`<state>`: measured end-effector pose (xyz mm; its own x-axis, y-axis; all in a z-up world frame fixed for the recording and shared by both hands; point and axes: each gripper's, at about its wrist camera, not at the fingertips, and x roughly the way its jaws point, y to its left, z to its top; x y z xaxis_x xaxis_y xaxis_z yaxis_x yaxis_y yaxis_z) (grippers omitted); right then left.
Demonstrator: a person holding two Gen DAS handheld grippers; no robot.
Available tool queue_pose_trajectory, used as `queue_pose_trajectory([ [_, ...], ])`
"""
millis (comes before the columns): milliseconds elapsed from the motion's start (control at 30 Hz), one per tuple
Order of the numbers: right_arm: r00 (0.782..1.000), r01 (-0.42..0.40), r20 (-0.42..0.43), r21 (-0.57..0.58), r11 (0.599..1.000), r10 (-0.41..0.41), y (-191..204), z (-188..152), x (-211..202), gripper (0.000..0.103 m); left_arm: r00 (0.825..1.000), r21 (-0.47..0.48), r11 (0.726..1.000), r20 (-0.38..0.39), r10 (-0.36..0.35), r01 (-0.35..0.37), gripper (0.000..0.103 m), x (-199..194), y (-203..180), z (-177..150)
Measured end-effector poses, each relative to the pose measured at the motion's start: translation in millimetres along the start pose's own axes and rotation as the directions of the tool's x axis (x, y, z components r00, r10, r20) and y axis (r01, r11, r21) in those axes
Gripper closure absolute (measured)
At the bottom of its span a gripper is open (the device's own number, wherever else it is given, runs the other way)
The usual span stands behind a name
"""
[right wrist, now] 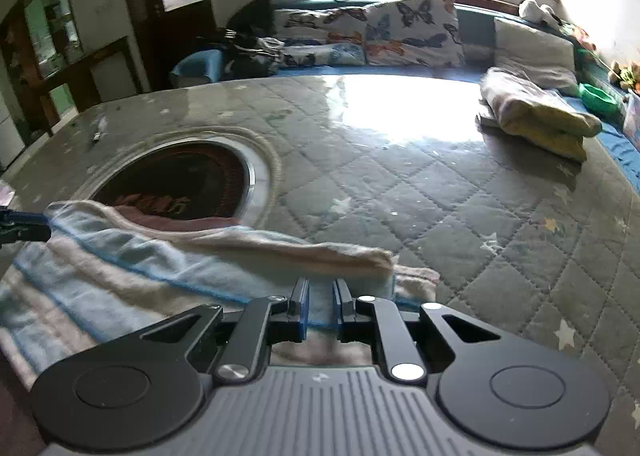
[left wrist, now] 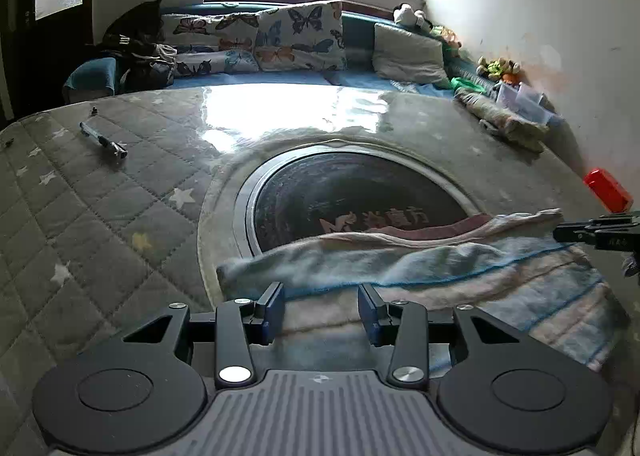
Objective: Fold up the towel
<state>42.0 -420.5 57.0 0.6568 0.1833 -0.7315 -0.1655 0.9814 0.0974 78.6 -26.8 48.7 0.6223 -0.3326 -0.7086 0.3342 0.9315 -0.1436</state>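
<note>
Towel [left wrist: 460, 276], a soft striped cloth of pale blue, pink and cream, lies on the grey quilted star-print table cover [left wrist: 100, 216], its far folded edge overlapping the near rim of the round dark glass inset [left wrist: 352, 192] set in that cover. Its long axis runs crosswise in front of both grippers, from one to the other. The left gripper [left wrist: 322, 306] hangs over the towel's near hem at one end, fingers parted with cloth beneath them but nothing pinched. The right gripper [right wrist: 320, 308] sits at the opposite end, jaws drawn nearly together on a fold of the blue-striped hem. Judging from this, the right hand has its corner and the left must yet close. Beyond the inset the cover lies open; a folded yellow-and-pink cloth pile [right wrist: 536, 116] sits well away.
</note>
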Motion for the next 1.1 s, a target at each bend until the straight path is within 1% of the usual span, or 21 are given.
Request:
queue_pose_trajectory([
  [67, 1.000, 0.010, -0.004, 0.021, 1.000, -0.010, -6.8, 0.0, 5.3, 0.093, 1.000, 0.000, 1.000, -0.016, 0.025, -0.025, 0.061, 9.3, 4.5, 1.7],
  [200, 1.000, 0.004, 0.005, 0.057, 0.998, -0.004, -15.6, 1.4, 4.0, 0.093, 1.000, -0.017, 1.000, -0.023, 0.022, -0.022, 0.062, 10.6, 9.0, 6.8],
  [333, 1.000, -0.006, 0.023, 0.057, 0.998, 0.005, -14.4, 6.2, 1.7, 0.092, 1.000, -0.004, 1.000, 0.007, -0.013, 0.013, 0.062, 10.1, -3.2, 18.2],
  [400, 1.000, -0.010, 0.016, 0.060, 0.998, 0.009, -14.3, 6.7, 6.1, 0.092, 1.000, 0.020, 1.000, 0.007, -0.023, 0.022, 0.062, 16.1, -12.3, 21.9],
  [467, 1.000, -0.007, 0.006, 0.065, 0.998, 0.007, -15.8, 5.3, 11.1, 0.092, 1.000, 0.036, 0.999, -0.012, -0.024, 0.025, 0.062, 26.9, -18.3, 23.2],
  [500, 1.000, -0.009, 0.004, 0.072, 0.997, 0.009, -17.9, 4.2, 13.1, 0.093, 1.000, 0.045, 0.999, -0.021, -0.016, 0.017, 0.062, 32.6, -19.9, 23.1],
  [567, 1.000, -0.016, 0.007, 0.087, 0.996, 0.015, -20.3, 3.9, 12.7, 0.093, 0.999, 0.073, 0.997, -0.028, 0.025, -0.023, 0.062, 42.2, -20.5, 22.6],
  [600, 1.000, -0.014, 0.007, 0.086, 0.996, 0.013, -20.2, 4.0, 12.0, 0.093, 0.999, 0.070, 0.997, -0.033, 0.033, -0.031, 0.062, 45.4, -18.9, 22.5],
  [667, 1.000, -0.005, 0.007, 0.073, 0.997, 0.005, -18.5, 4.8, 10.4, 0.093, 0.999, 0.045, 0.999, -0.035, 0.024, -0.023, 0.062, 44.6, -17.1, 23.7],
  [700, 1.000, -0.003, 0.010, 0.068, 0.998, 0.002, -17.1, 5.3, 9.1, 0.092, 0.999, 0.048, 0.999, -0.025, 0.024, -0.023, 0.064, 41.8, -18.2, 24.5],
  [867, 1.000, -0.013, 0.024, 0.057, 0.998, 0.011, -10.7, 7.6, 6.0, 0.090, 1.000, 0.072, 0.997, 0.009, -0.005, 0.005, 0.064, 34.2, -29.3, 27.1],
  [967, 1.000, -0.010, 0.011, 0.059, 0.998, 0.010, -10.5, 6.0, 10.8, 0.090, 1.000, 0.090, 0.996, -0.013, 0.020, -0.019, 0.064, 44.0, -31.4, 24.2],
  [1033, 1.000, -0.011, 0.006, 0.070, 0.998, 0.011, -13.4, 4.1, 12.9, 0.090, 0.999, 0.084, 0.996, -0.030, 0.038, -0.036, 0.060, 50.5, -28.1, 21.6],
  [1100, 1.000, -0.009, 0.009, 0.072, 0.997, 0.008, -13.7, 4.1, 11.1, 0.090, 0.999, 0.065, 0.997, -0.028, 0.037, -0.035, 0.060, 48.5, -24.2, 21.1],
])
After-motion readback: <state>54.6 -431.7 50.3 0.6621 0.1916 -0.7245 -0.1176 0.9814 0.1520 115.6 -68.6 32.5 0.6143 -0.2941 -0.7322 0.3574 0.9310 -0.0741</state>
